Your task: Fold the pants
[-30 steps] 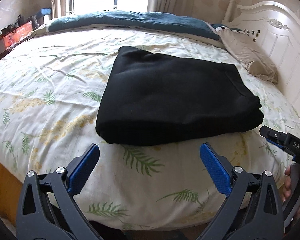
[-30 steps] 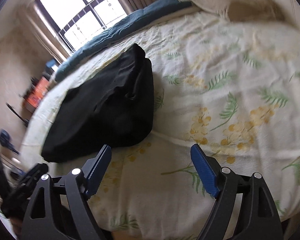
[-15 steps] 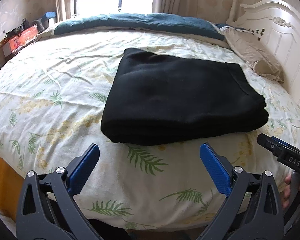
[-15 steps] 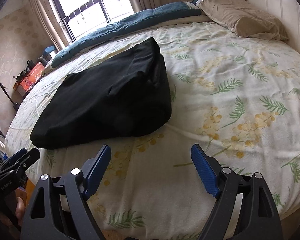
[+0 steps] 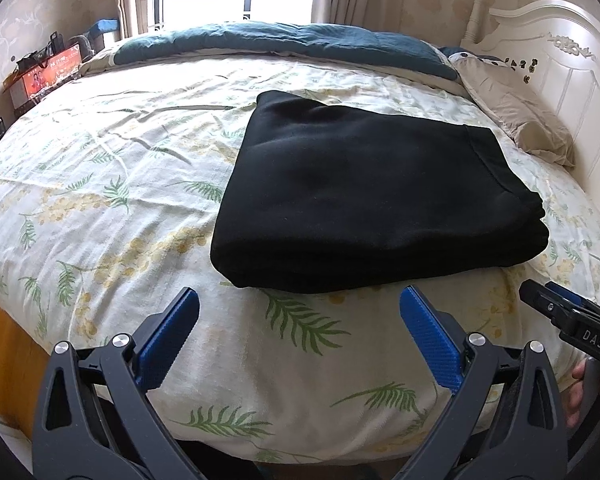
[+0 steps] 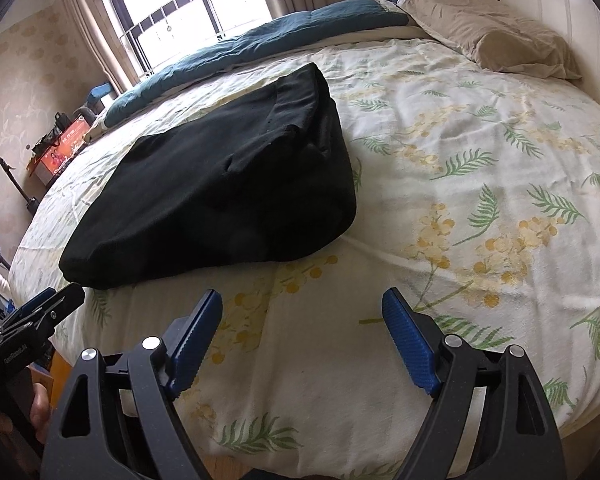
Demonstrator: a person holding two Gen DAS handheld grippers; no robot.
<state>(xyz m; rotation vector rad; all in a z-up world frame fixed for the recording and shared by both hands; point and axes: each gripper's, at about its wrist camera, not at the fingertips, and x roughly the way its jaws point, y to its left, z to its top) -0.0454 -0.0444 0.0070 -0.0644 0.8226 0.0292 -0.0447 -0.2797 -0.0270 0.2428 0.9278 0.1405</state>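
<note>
While both tongs gape empty, folded black pants (image 5: 364, 204) lie on the bedspread (image 5: 100, 184).

leaf-print bed (image 5: 140, 216) carries folded black pants (image 5: 364, 196), teal blanket (image 5: 284, 42), beige pillow (image 5: 516, 116).

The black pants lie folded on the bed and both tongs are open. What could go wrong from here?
1. The pants look thick and layered at the right end, so the top layers could slide or spring open if nudged.
2. The left tongs and right tongs hang close together near the bed's edge; they might bump each other.
</note>
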